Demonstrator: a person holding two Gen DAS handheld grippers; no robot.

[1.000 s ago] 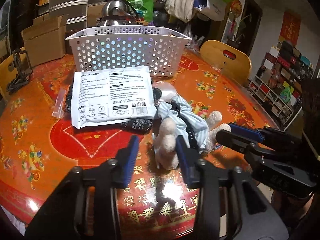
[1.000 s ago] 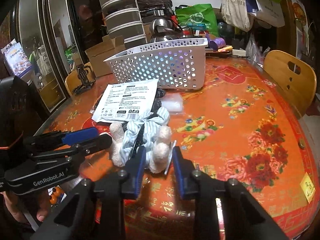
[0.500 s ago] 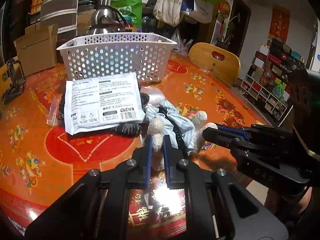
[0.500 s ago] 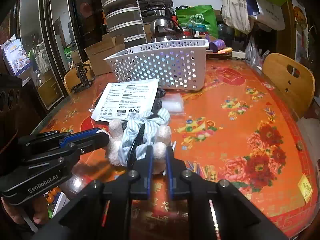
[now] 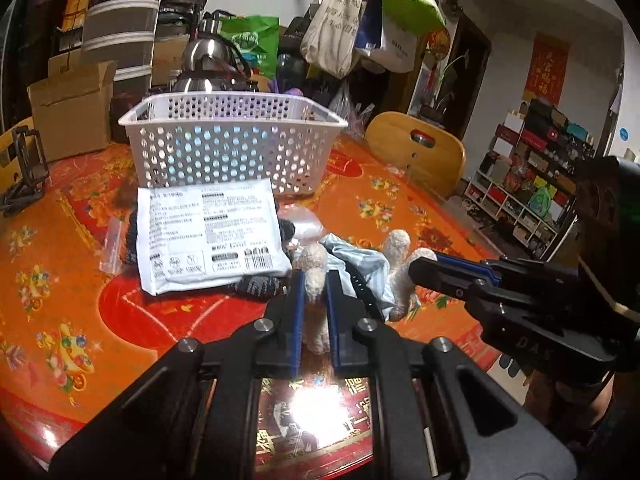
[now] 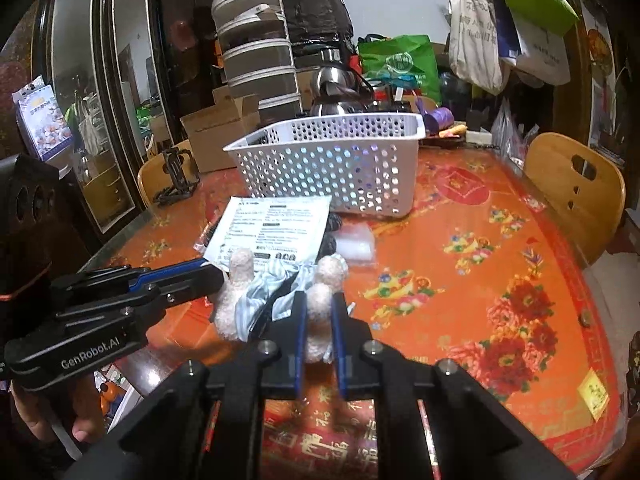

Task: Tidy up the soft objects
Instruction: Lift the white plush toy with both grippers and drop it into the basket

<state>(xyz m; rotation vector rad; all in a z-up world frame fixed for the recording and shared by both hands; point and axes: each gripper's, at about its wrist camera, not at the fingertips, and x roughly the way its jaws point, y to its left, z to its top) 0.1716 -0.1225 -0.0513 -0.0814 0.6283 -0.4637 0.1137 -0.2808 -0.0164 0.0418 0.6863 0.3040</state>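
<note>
A plush toy (image 5: 360, 258) with cream fuzzy limbs and a pale blue striped garment sits low over the orange table (image 5: 60, 300). My left gripper (image 5: 314, 280) is shut on one cream limb. My right gripper (image 6: 319, 300) is shut on another limb of the same plush toy (image 6: 244, 276). Each gripper also shows in the other's view, the right gripper (image 5: 424, 268) coming in from the right and the left gripper (image 6: 212, 276) from the left. Behind the toy stands a white perforated basket (image 5: 232, 148), also seen as the basket (image 6: 332, 160).
A white printed packet (image 5: 208, 236) lies on a black knitted item (image 5: 256, 286) between toy and basket. A clear plastic bag (image 6: 354, 242) lies beside them. A wooden chair (image 5: 420, 152) stands at the table's right, a cardboard box (image 5: 68, 108) at the back left.
Both grippers closed onto the plush toy's cream limbs, then rose a little with the toy held between them.
</note>
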